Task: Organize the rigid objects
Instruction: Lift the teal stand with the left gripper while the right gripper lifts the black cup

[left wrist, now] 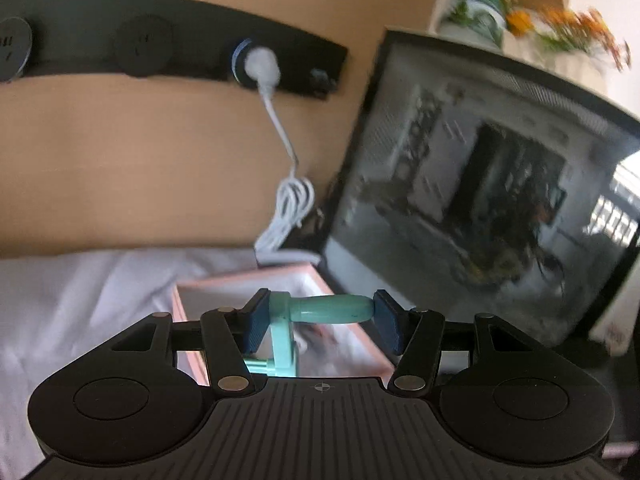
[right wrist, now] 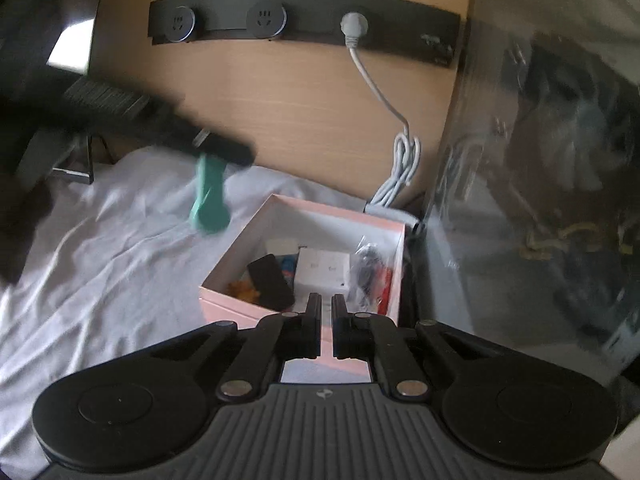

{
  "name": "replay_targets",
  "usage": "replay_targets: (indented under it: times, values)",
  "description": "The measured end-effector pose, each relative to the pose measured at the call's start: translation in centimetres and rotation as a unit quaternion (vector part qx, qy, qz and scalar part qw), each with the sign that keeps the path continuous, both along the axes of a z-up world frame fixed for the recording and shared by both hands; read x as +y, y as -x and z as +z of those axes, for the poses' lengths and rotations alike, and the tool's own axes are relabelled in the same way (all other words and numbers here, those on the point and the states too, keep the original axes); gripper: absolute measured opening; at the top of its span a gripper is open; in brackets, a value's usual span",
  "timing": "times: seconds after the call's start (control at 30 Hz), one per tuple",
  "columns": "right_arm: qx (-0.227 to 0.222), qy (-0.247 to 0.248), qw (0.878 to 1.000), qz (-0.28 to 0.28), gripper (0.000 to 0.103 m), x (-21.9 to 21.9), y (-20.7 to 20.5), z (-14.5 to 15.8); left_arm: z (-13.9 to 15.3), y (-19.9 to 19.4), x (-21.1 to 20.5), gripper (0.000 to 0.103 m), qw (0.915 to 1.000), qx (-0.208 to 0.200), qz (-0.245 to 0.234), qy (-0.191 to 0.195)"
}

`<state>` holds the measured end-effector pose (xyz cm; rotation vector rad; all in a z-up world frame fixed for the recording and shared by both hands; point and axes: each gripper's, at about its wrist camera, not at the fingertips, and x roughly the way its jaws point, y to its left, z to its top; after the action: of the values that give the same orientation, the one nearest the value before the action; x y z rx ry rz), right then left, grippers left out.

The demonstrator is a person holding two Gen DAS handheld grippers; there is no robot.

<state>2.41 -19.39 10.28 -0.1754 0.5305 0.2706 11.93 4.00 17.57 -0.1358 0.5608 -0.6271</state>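
Observation:
My left gripper (left wrist: 320,314) is shut on a teal plastic tool (left wrist: 332,310), gripping its handle crosswise above the pink box (left wrist: 280,274). In the right wrist view the left gripper (right wrist: 216,148) is a dark blur at upper left with the teal tool (right wrist: 209,196) hanging under it, above the white cloth and left of the pink box (right wrist: 320,210). The box holds a black phone-like slab (right wrist: 270,282), a white square item (right wrist: 323,270) and a black bundle (right wrist: 366,268). My right gripper (right wrist: 327,312) is shut and empty, just in front of the box.
A white wrinkled cloth (right wrist: 100,264) covers the surface. A wooden back wall carries a black socket strip (right wrist: 304,16) with a white plug and coiled cable (right wrist: 404,156). A dark glass-fronted case (right wrist: 540,168) stands right of the box. Potted flowers (left wrist: 560,28) sit above it.

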Motion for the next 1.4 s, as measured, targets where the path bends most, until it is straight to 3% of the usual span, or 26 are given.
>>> replay_targets:
  times: [0.07, 0.13, 0.17, 0.2, 0.43, 0.57, 0.7, 0.83, 0.93, 0.97, 1.13, 1.33, 1.4]
  values:
    - [0.004, 0.006, 1.0, 0.007, 0.009, -0.4, 0.4, -0.5, -0.4, 0.0, 0.2, 0.06, 1.0, 0.005, 0.003, 0.005]
    - [0.02, 0.005, 1.0, 0.005, 0.031, -1.0, 0.7, -1.5, -1.8, 0.7, 0.3, 0.06, 0.9997, 0.025, 0.003, 0.0]
    - [0.031, 0.004, 1.0, 0.002, 0.053, -1.2, 1.0, -2.2, -2.7, 1.2, 0.3, 0.06, 0.9993, 0.038, 0.002, -0.004]
    - [0.039, 0.005, 0.999, -0.004, 0.065, -1.5, 1.3, -3.0, -3.5, 1.7, 0.4, 0.06, 0.9985, 0.053, 0.0, -0.01]
    - [0.124, 0.007, 0.992, -0.012, 0.068, -1.0, 1.8, -8.2, -9.7, 6.9, 0.5, 0.061, 0.987, 0.142, 0.023, -0.072]
    - [0.147, -0.018, 0.989, -0.025, 0.068, -0.2, 0.8, -9.7, -12.0, 9.1, 0.1, 0.061, 0.9798, 0.165, 0.04, -0.106]
    - [0.154, -0.033, 0.987, -0.04, 0.069, 0.4, -0.9, -10.4, -12.2, 9.9, 0.0, 0.061, 0.9787, 0.16, 0.044, -0.121]
    - [0.193, -0.04, 0.978, -0.065, 0.069, 0.2, -2.0, -11.6, -11.9, 10.7, -0.2, 0.061, 0.9782, 0.155, 0.038, -0.133]
    - [0.189, -0.045, 0.979, -0.056, 0.061, 0.0, -1.0, -11.6, -11.8, 10.9, -0.8, 0.061, 0.9782, 0.155, 0.03, -0.135]
    - [0.186, -0.04, 0.981, -0.048, 0.049, 0.0, -0.5, -11.5, -11.9, 10.9, -0.9, 0.061, 0.9782, 0.154, 0.027, -0.137]
    - [0.182, -0.02, 0.983, -0.023, 0.049, 0.2, 1.5, -11.0, -12.0, 11.1, -1.4, 0.061, 0.9792, 0.148, 0.008, -0.139]
    - [0.165, -0.03, 0.986, -0.02, 0.049, -0.6, 3.4, -8.9, -11.7, 11.4, -2.1, 0.061, 0.9791, 0.134, -0.027, -0.15]
    - [0.152, -0.033, 0.988, -0.025, 0.049, -0.9, 3.7, -8.0, -11.1, 11.0, -2.0, 0.061, 0.9814, 0.131, -0.035, -0.135]
